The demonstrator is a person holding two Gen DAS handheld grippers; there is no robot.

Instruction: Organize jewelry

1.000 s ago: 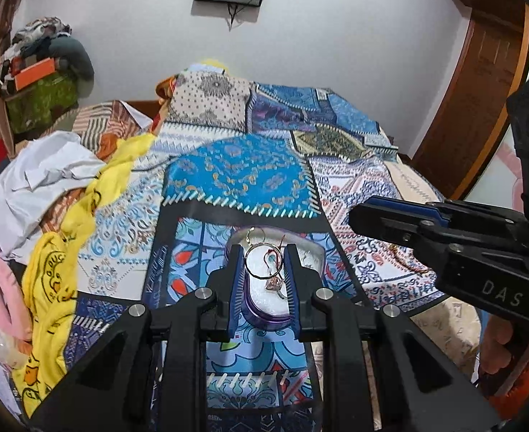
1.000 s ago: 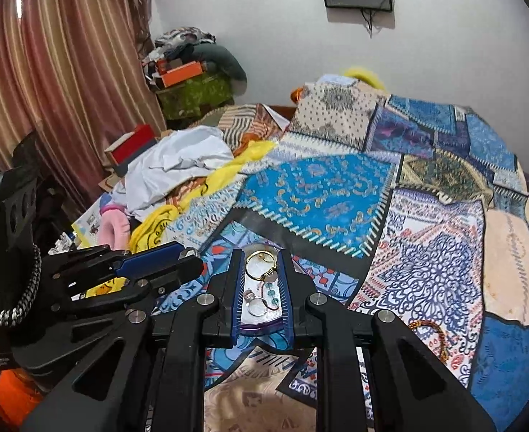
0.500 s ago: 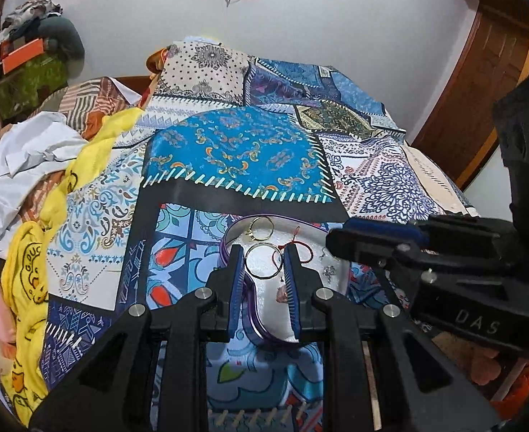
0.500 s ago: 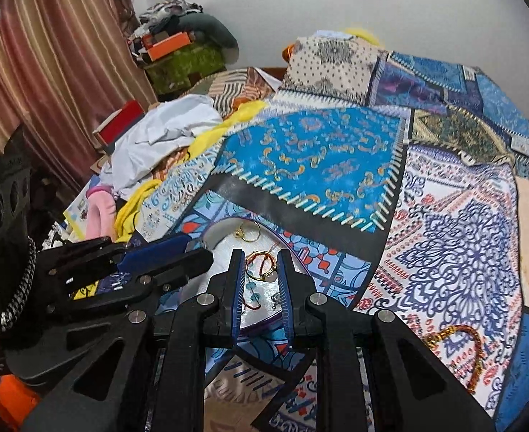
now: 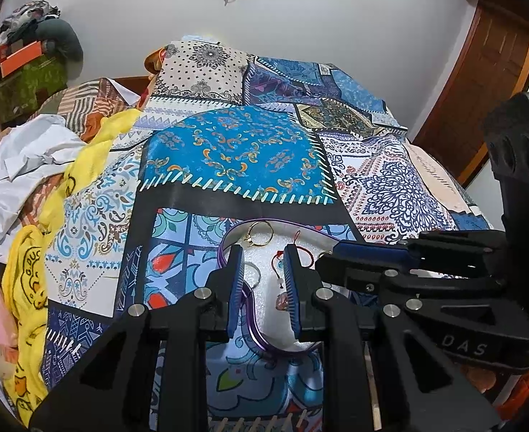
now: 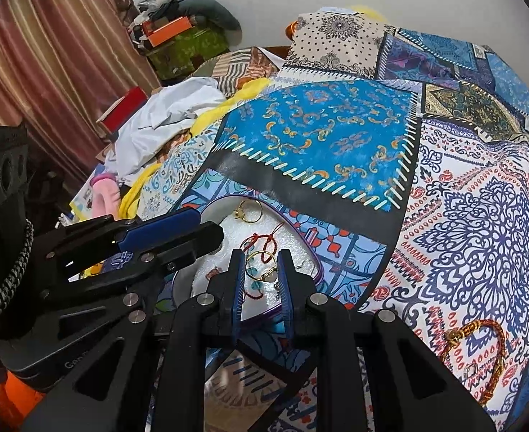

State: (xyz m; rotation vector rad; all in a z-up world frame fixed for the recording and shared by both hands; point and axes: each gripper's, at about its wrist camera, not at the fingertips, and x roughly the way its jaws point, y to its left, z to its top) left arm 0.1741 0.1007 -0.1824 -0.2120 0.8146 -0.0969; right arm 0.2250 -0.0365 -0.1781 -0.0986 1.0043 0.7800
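Note:
A white tray with a purple rim [image 5: 255,331] [image 6: 302,243] lies on the patchwork bedspread. It holds a gold ring [image 5: 259,234] [image 6: 249,211], a silver ring [image 5: 253,274], a red cord [image 6: 262,243] and small charms. My left gripper [image 5: 263,280] hangs over the tray's near part, jaws open and empty. My right gripper [image 6: 261,277] is over the tray's right part, jaws open around a gold ring with a stone [image 6: 260,265], not pressing it. A red and gold bracelet [image 6: 475,334] lies on the bedspread to the right.
A pile of clothes, white, yellow and pink [image 5: 30,187] [image 6: 163,108], lies along the bed's left side. Boxes and bags [image 6: 181,39] stand by the wall. A wooden door [image 5: 480,82] is at right.
Both grippers have moved forward and down over the tray. The right gripper now brackets the gold ring with the stone. The jaws' width has not changed.

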